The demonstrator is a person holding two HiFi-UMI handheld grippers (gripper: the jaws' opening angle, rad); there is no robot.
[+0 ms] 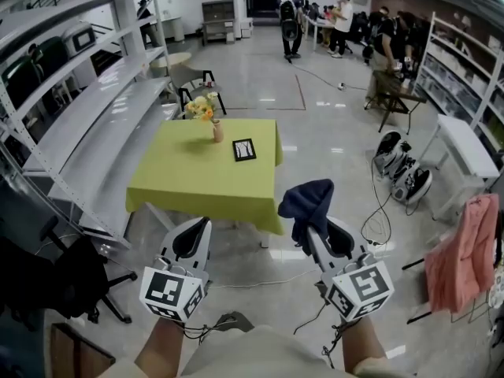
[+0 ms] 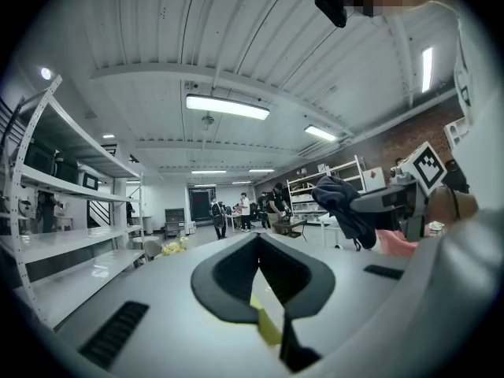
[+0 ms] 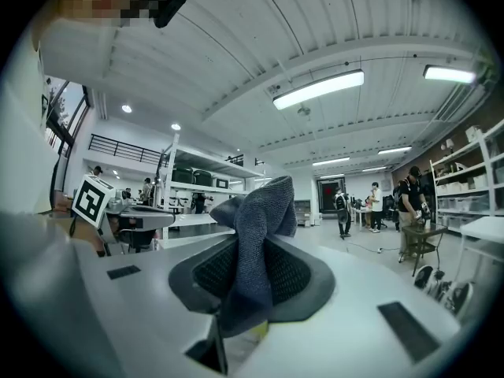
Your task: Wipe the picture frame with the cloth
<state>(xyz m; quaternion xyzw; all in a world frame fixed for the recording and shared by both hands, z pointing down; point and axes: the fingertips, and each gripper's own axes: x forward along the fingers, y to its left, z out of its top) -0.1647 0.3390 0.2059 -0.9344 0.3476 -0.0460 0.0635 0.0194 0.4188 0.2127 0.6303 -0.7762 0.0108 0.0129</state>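
- My right gripper (image 1: pixel 318 228) pinches the cloth (image 1: pixel 309 201). The jaws are clamped on its middle, with loose folds standing above them and a tail hanging below.
- My left gripper (image 1: pixel 193 239) has its jaws pressed together with nothing between them.
- The frame (image 1: pixel 244 150) lies flat on the table (image 1: pixel 189 187), toward the far right part. The vase (image 1: pixel 217 131) stands just beside it, at the frame's 10 o'clock.
- In the head view the frame sits at about 11 o'clock from my right jaws and 1 o'clock from my left, well apart from both. Open floor and the table's near edge lie between. I cannot pick the frame out in either gripper view.
- I judge the step in hand to be the approach, since no wiping can start from here. I should close on the table's near side first.
- Then I would lower the cloth so its loose fold leads, and fabric rather than jaw tips meets the frame.
- The frame looks loose on the tablecloth and may slide. Light strokes would help, with my left gripper steadying an edge.
- Strokes should run away from the vase, which looks easy to topple.
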